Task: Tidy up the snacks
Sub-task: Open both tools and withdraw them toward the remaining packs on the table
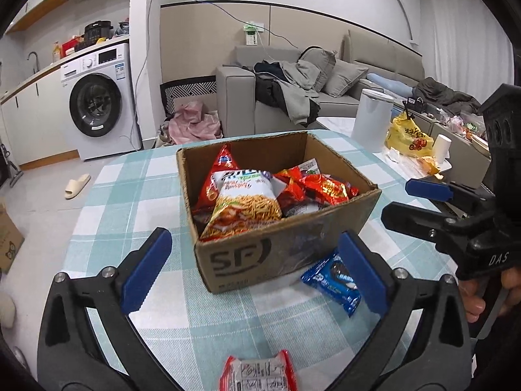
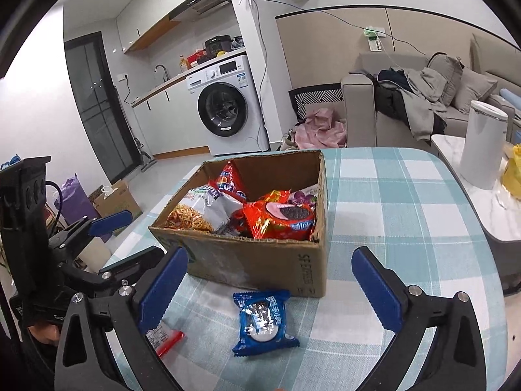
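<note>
Cardboard, scuffed and printed "SF" on the near side — the box (image 1: 286, 257) sits on the checked cloth (image 1: 107, 202) just ahead of both our grippers, its flaps cut away. We see it packed with snacks: a white-and-orange bag of fried sticks (image 1: 242, 205) leaning at the near-left, red packets (image 2: 280, 218) piled to its right. A blue cookie pack (image 2: 263, 321), glossy and crinkled, lies flat between the right gripper's (image 2: 265, 290) spread jaws, just short of the box. A red-and-white packet (image 1: 257, 373) lies close under the left gripper (image 1: 254, 270), whose jaws also stand wide with nothing between them. Each gripper shows at the edge of the other's view.
</note>
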